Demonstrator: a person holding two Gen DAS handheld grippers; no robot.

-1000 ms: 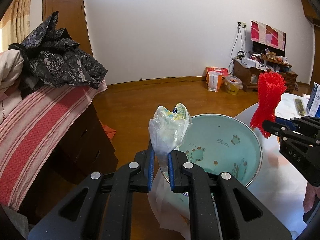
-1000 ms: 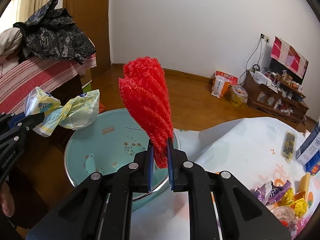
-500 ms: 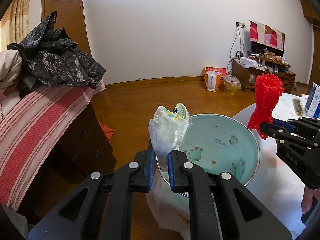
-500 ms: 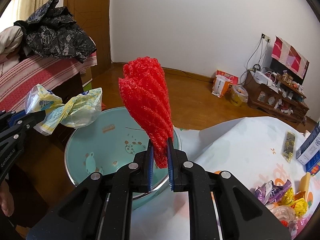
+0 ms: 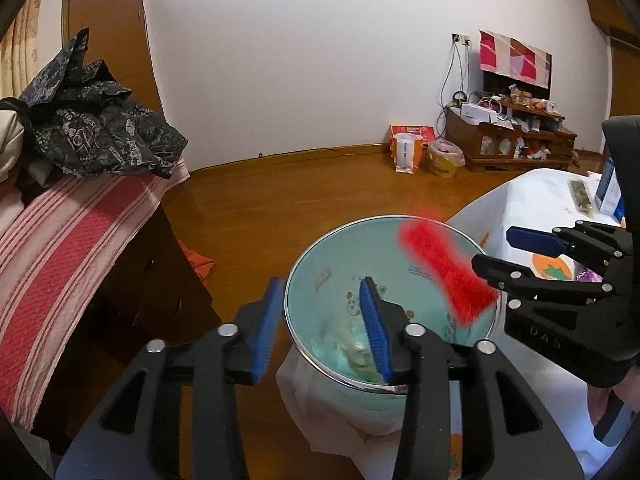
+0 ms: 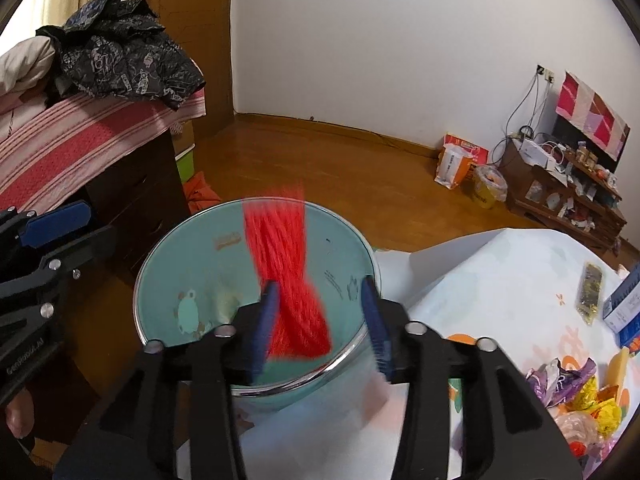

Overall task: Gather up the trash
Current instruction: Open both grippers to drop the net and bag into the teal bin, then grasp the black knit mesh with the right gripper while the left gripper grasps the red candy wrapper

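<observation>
A teal basin [image 5: 320, 304] [image 6: 168, 264] stands at the edge of the white-clothed table. My left gripper [image 5: 324, 320] is open over its near rim; the crumpled plastic wrapper [image 5: 356, 354] lies blurred inside the basin. My right gripper [image 6: 320, 320] is open above the basin; it also shows in the left wrist view [image 5: 508, 252]. The red foam net [image 6: 288, 280] [image 5: 444, 276] is blurred, loose between the open jaws, falling into the basin.
More wrappers [image 6: 576, 392] and boxes [image 6: 624, 312] lie on the table [image 6: 500, 280] at right. A striped-covered chest [image 5: 72, 248] with a black jacket [image 5: 100, 136] stands left. A wooden floor, bags and a low TV cabinet [image 5: 512, 144] lie beyond.
Both grippers opened. The plastic wrapper dropped from the left gripper into the basin, and the red foam net left the right gripper and is falling in.
</observation>
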